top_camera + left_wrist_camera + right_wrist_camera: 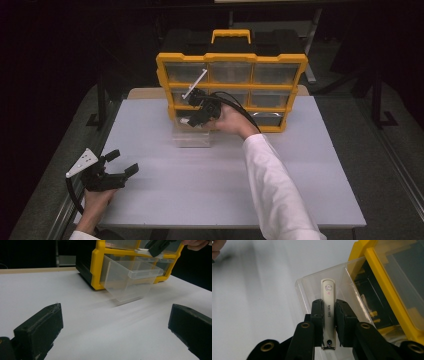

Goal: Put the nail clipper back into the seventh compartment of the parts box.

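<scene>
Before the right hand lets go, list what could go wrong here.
1. The clear drawer is pulled far out of the yellow organizer and tilts downward; a push from above might tip it out or dump what lands inside.
2. The right gripper pinches the cream nail clipper along its narrow sides, above the drawer; it could twist on release and miss.
3. The left gripper rests open, far off, so nothing steadies the drawer.

both grippers black: left gripper [120,162] has grey three-cornered plate on top, black cable trailing. right gripper [329,315] jaws show brass-ringed screw holes. person wears white long sleeve [277,190].
</scene>
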Tool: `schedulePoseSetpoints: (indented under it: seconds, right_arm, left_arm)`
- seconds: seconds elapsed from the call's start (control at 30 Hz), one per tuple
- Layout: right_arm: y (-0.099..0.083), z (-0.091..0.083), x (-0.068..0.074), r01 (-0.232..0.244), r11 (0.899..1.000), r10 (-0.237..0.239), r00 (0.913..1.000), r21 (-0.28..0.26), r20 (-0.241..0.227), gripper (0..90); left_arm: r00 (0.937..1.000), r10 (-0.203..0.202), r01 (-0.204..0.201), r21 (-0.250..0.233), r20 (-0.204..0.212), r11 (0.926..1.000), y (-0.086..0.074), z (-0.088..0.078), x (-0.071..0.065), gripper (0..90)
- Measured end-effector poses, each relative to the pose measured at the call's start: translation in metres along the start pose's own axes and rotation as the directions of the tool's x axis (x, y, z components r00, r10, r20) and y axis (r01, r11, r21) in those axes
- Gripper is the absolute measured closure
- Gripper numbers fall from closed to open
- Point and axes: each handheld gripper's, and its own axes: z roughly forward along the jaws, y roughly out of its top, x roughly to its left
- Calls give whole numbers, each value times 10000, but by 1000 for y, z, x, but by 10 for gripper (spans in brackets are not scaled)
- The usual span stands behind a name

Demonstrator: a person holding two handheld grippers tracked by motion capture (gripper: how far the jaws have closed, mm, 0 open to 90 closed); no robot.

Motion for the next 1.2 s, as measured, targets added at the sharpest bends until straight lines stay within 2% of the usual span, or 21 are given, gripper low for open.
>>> schedulePoseSetpoints:
  seconds: [0.1, 0.27, 0.3, 0.37, 0.43, 0.57, 0.63, 0.67, 0.8, 1.2]
  right_arm:
    - [2, 5, -1, 19, 10000, -19, 10000, 4, -23, 758]
    - [4, 13, -5, 28, 9999, -26, 9998, -98, 219, 748]
    - [4, 15, -6, -13, 9999, 16, 9997, -130, 239, 695]
    - [3, 17, -6, -138, 9998, 141, 9995, -124, 293, 499]
    - [2, 19, -5, -128, 9998, 132, 9995, -126, 292, 394]
    - [-2, 18, -5, -263, 9990, 274, 9992, -352, 302, 265]
    - [-3, 18, -6, -307, 9989, 316, 9991, -361, 269, 230]
    - [-5, 17, -8, -443, 9982, 454, 9986, -401, 265, 148]
    - [-10, 15, -8, -406, 9984, 418, 9987, -402, 302, 4]
    - [-29, 5, -7, -482, 9946, 505, 9985, -918, 230, 0]
  left_arm:
    - [10000, -14, 14, -17, 3, 10000, 0, 0, 0, 0]
    - [10000, 27, -26, -10, 42, 10000, 0, 1, 0, 0]
    - [10000, 7, -7, -16, 37, 10000, 0, 1, -1, 0]
    - [10000, -17, 17, -5, 43, 10000, 0, 1, -1, 0]
    - [10000, -26, 26, -1, 38, 10000, 0, 1, -1, 0]
    - [10000, -14, 14, 8, 45, 10000, 0, 2, -1, 0]
    - [10000, 18, -19, 40, 50, 10000, 0, 2, -1, 0]
    - [10000, 25, -25, 51, 54, 10000, 0, 2, -1, 0]
    - [10000, -6, 6, 42, 54, 10000, -1, 1, -1, 0]
    - [10000, -25, 25, 72, 30, 10000, -1, 1, 0, 0]
